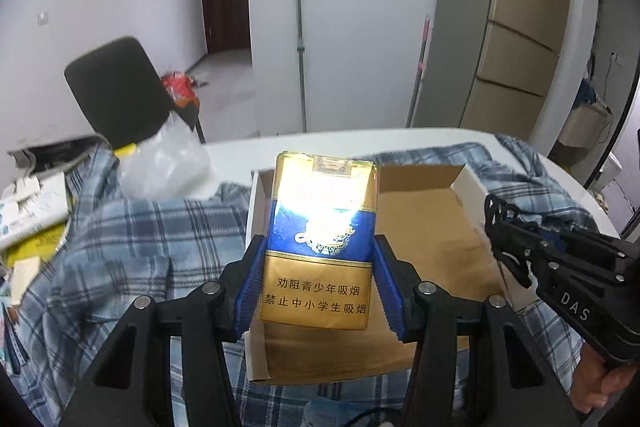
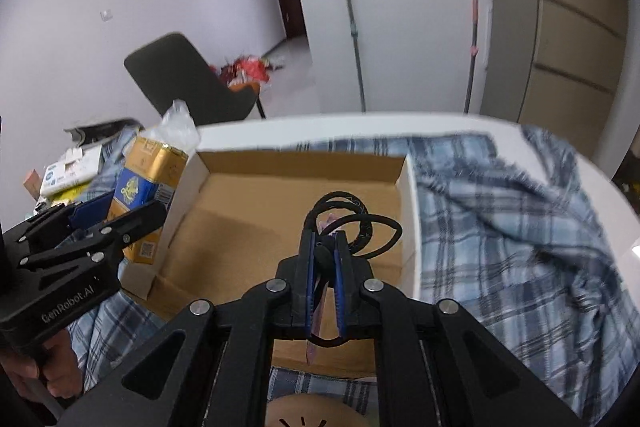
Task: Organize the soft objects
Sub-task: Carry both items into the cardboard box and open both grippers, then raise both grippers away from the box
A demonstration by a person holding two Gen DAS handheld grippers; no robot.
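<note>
My left gripper (image 1: 318,267) is shut on a gold and blue soft cigarette pack (image 1: 320,235), held upright above the left side of an open cardboard box (image 1: 432,219). The pack also shows in the right wrist view (image 2: 140,195), beside the box's left wall. My right gripper (image 2: 325,247) is shut on black hair ties (image 2: 352,223), held over the middle of the box (image 2: 248,211). In the left wrist view the right gripper (image 1: 516,227) reaches in from the right with the hair ties (image 1: 498,211) at its tip.
The box sits on a blue plaid cloth (image 1: 120,251) over a white table (image 1: 360,139). A clear plastic bag (image 1: 164,163) and paper boxes (image 1: 28,211) lie at the left. A black chair (image 1: 116,87), mop poles (image 1: 300,39) and a cupboard stand behind.
</note>
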